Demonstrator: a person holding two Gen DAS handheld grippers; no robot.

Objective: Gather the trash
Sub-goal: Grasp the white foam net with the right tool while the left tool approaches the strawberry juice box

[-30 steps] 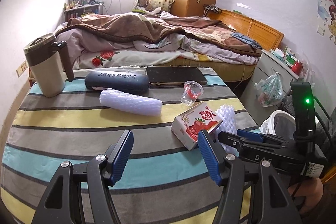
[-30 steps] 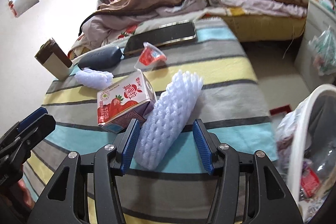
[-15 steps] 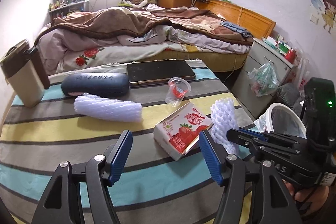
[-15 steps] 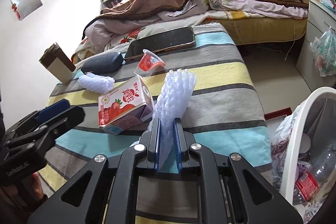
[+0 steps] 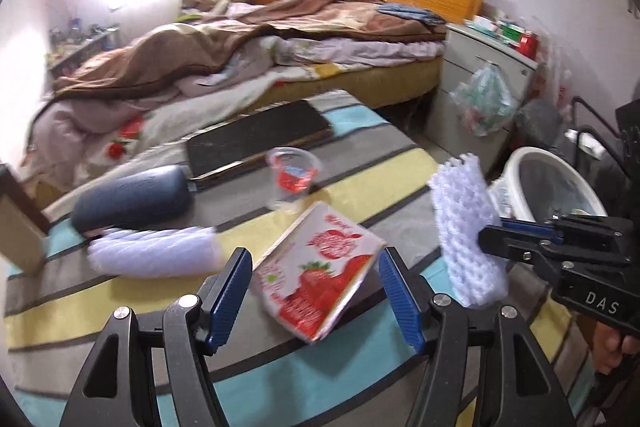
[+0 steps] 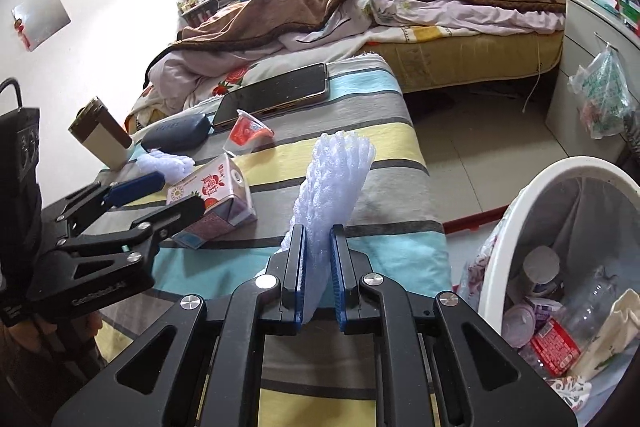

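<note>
Striped cloth on table [image 6: 400, 131] beside bed; my right gripper [image 6: 318, 281] clamped tight on foam net sleeve [image 6: 332, 183], lifted clear of cloth; sleeve light, soft, crushed flat between pads; bin [image 6: 520, 211] near on right. My left gripper [image 5: 314, 291] half open around strawberry milk carton [image 5: 316, 267], pads not touching; carton judged light, stiff; best grip across flat sides.

Your right gripper [image 6: 319, 275] has clamped its jaws onto the white foam net sleeve [image 6: 334, 183] that lay loose between them, and lifted it clear of the striped tablecloth [image 6: 384, 147]. Your left gripper [image 5: 314, 291] has swung in until its spread blue pads [image 5: 230, 287] flank the red-and-white strawberry milk carton [image 5: 316, 275].
</note>
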